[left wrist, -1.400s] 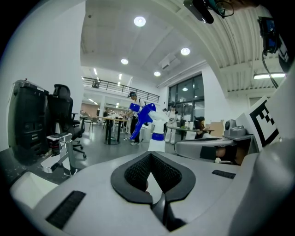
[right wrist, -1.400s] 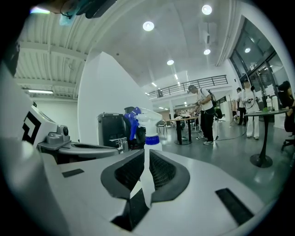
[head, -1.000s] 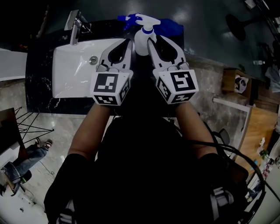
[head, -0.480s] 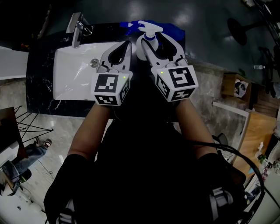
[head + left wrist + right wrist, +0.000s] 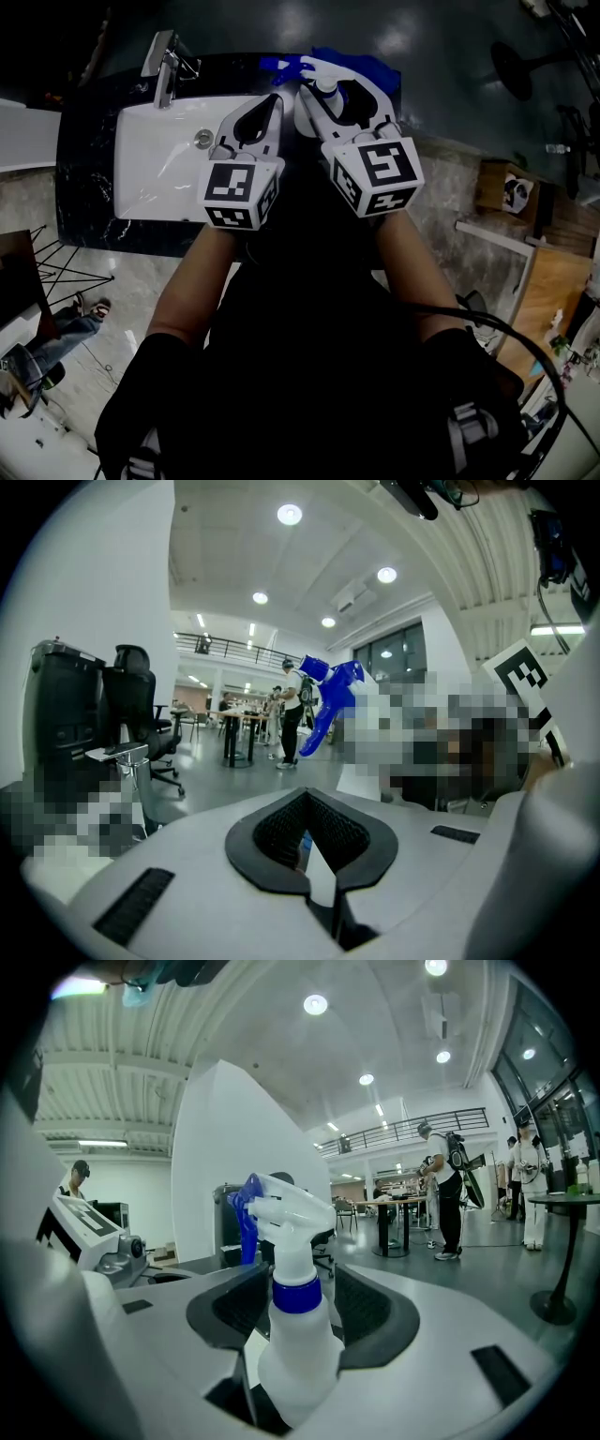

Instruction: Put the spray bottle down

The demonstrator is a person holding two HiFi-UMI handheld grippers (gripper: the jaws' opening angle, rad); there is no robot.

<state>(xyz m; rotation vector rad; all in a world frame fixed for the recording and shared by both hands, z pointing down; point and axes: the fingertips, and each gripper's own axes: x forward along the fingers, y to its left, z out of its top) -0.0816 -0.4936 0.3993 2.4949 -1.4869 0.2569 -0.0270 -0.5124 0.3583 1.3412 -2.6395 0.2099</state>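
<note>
While opening right tongs [image 5: 298, 1297] around upright spray bottle [image 5: 298, 1363], left tongs [image 5: 305, 803] together, could topple it by clipping on pullback.

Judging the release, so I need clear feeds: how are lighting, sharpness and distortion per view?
Head view: dim, corners vignetted, the white rectangular sink glaring. Left gripper view: bright, fisheye-bent, mosaic patches. Right gripper view: well lit, the white plastic spray bottle with blue collar sharp, edges bent.
</note>
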